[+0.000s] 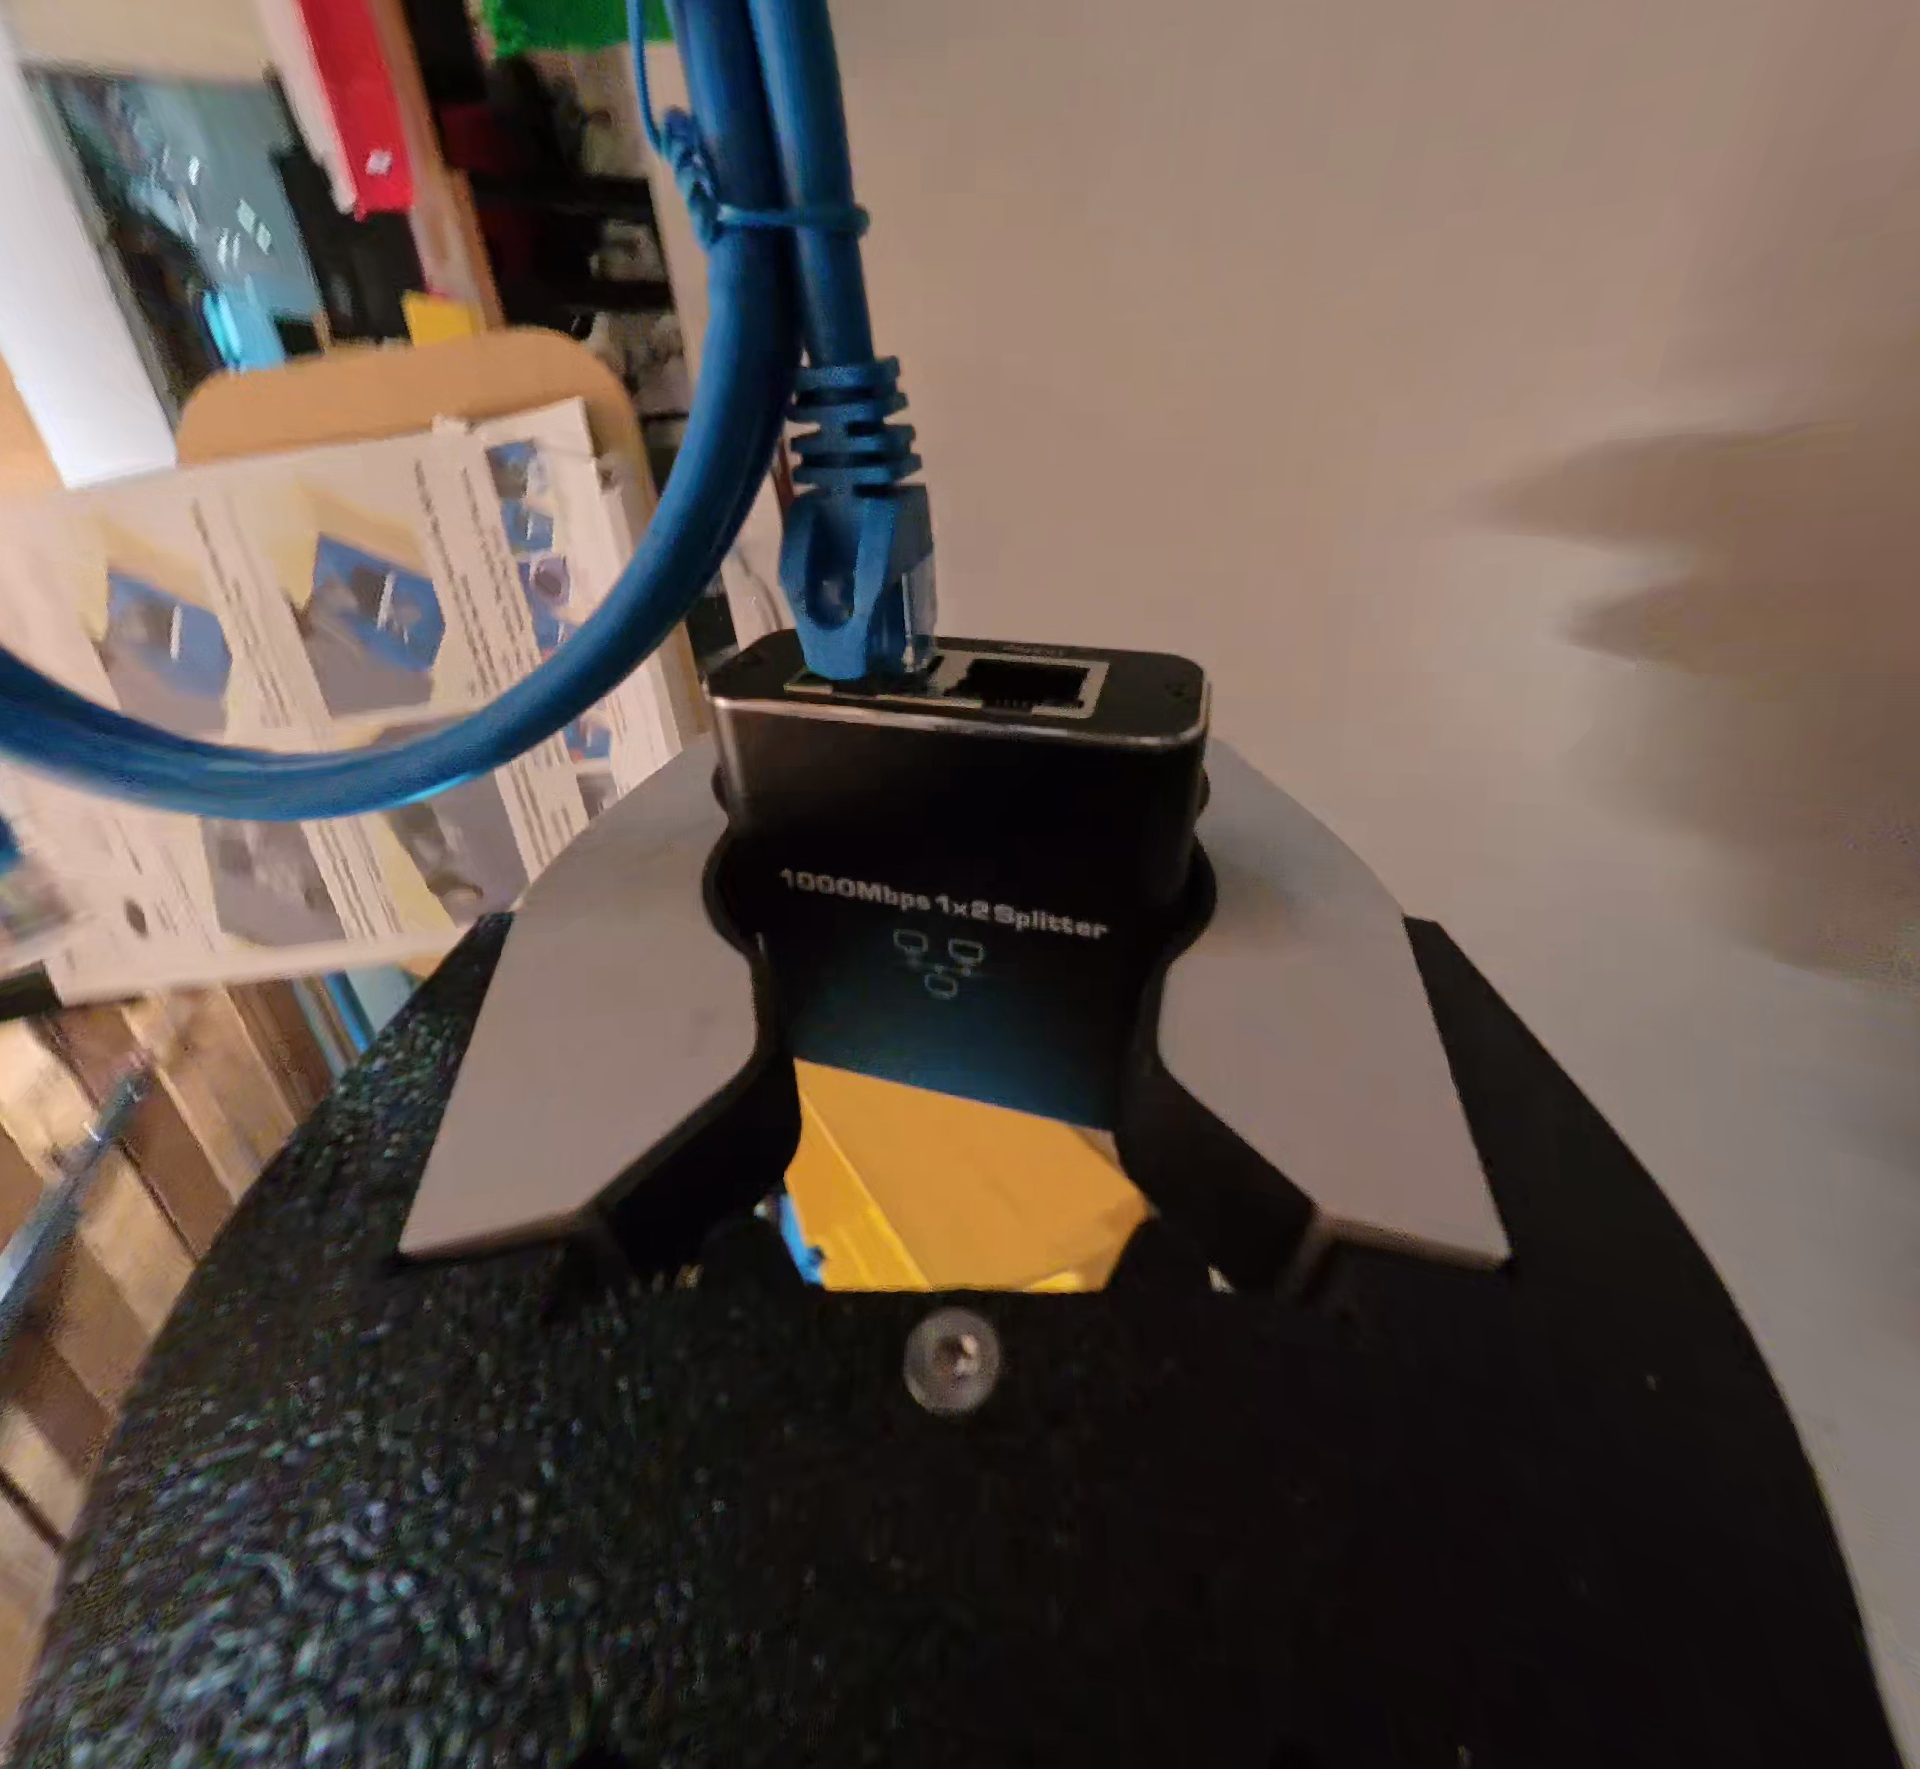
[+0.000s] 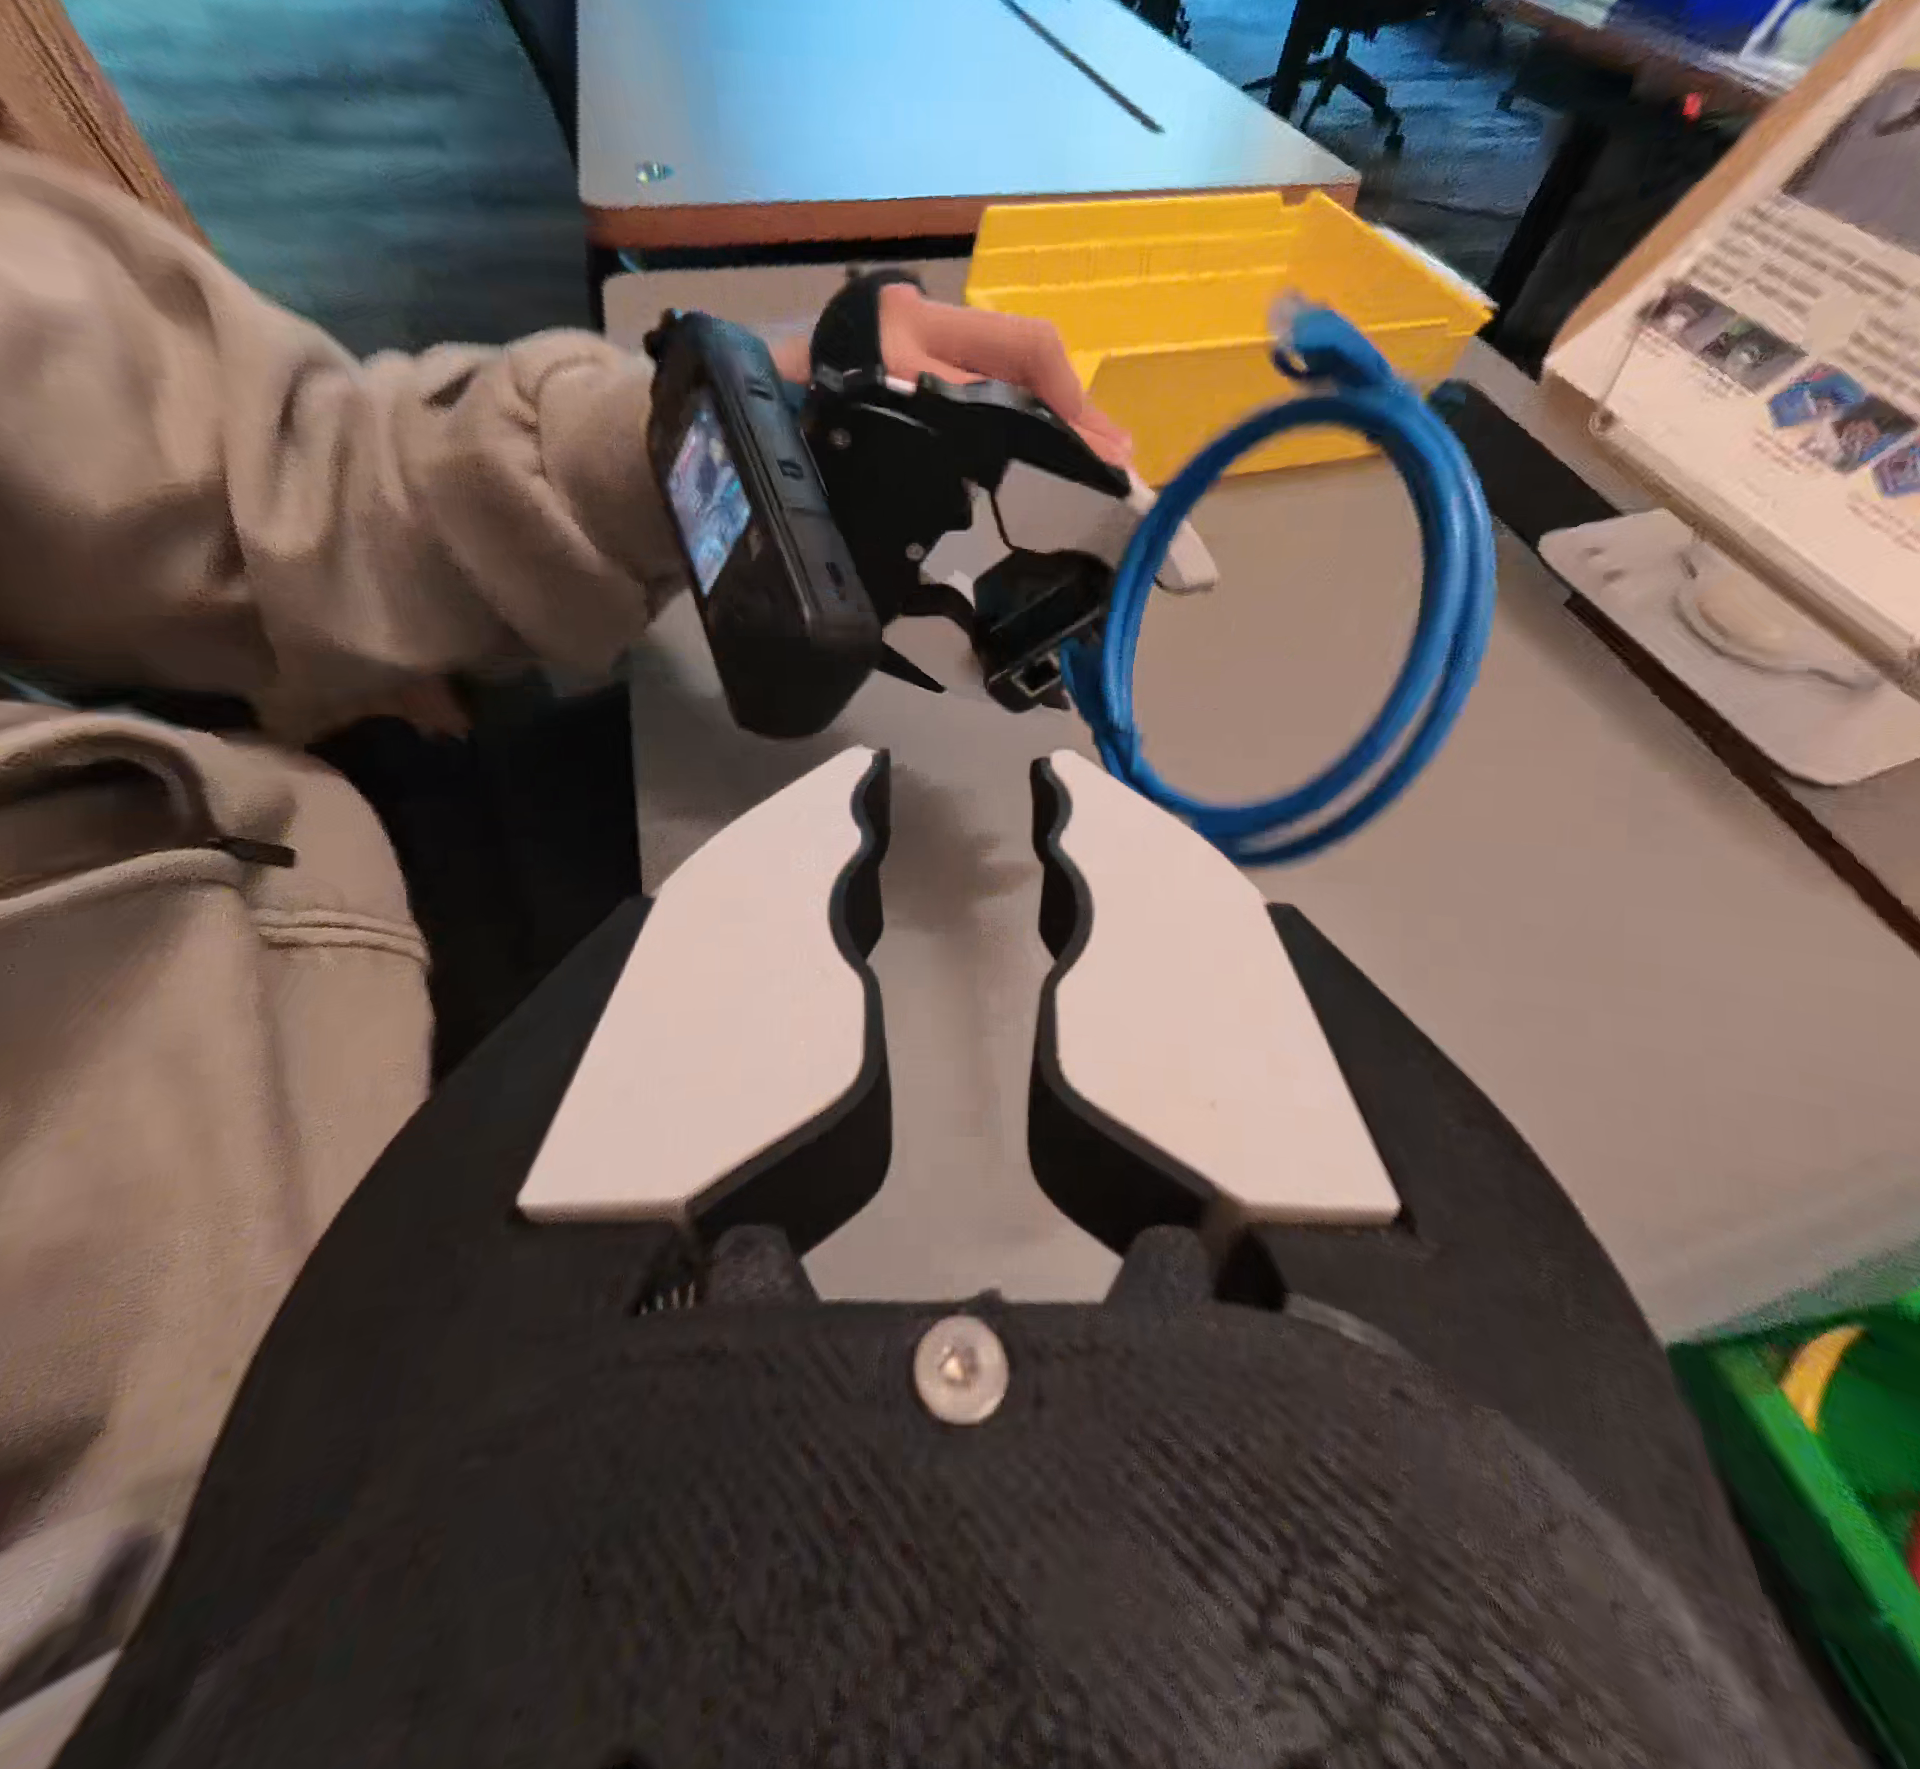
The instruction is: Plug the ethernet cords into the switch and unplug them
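My left gripper [image 1: 961, 898] is clenching the small rigid black switch box [image 1: 961, 784] by its sides, while my right gripper [image 2: 961, 784] is hanging released, and the coiled springy blue ethernet cord [image 2: 1351, 597] is best taken at its stiff plug boot [image 1: 857, 514].

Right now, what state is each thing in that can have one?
Left gripper: shut on the switch, held off the table.
Switch: one port filled, the one beside it empty.
Blue cord: coiled and tied, one plug in the switch, the other plug loose.
Right gripper: open, holding nothing.
Yellow bin: on the table, contents hidden.
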